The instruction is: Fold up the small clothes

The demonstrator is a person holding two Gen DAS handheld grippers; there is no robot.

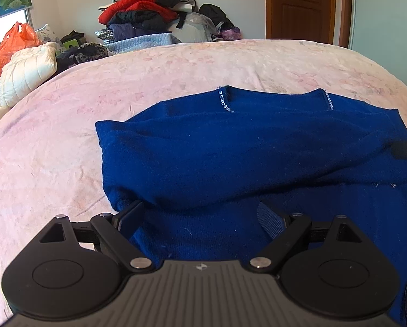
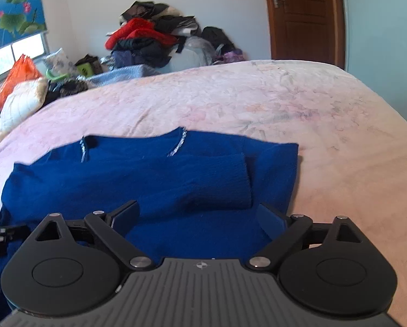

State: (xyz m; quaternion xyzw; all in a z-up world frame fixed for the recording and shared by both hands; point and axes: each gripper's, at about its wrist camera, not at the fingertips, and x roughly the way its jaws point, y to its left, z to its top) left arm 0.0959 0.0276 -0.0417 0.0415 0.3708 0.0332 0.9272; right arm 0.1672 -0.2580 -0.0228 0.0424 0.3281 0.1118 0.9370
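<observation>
a blue sweater (image 1: 230, 150) is laid flat on the pink bed cover (image 1: 53, 136), with its collar turned to the far side and both sleeves already folded in across the body. the left claw (image 1: 200, 215) is held wide, with nothing between its fingers, low over the near part of the garment by the left edge. the right claw (image 2: 200, 214) is also spread wide and empty, just before the folded sleeve cuff (image 2: 239, 185) on the right side.

the next step is judged to be a grip on the near hem for folding it toward the collar. if only the top layer is caught, the sleeves may be dragged out and the fold spoiled. if the two sides are lifted unevenly, the knit, which looks soft and thick, may be folded crooked. the cover could be pinched together with the hem.
</observation>
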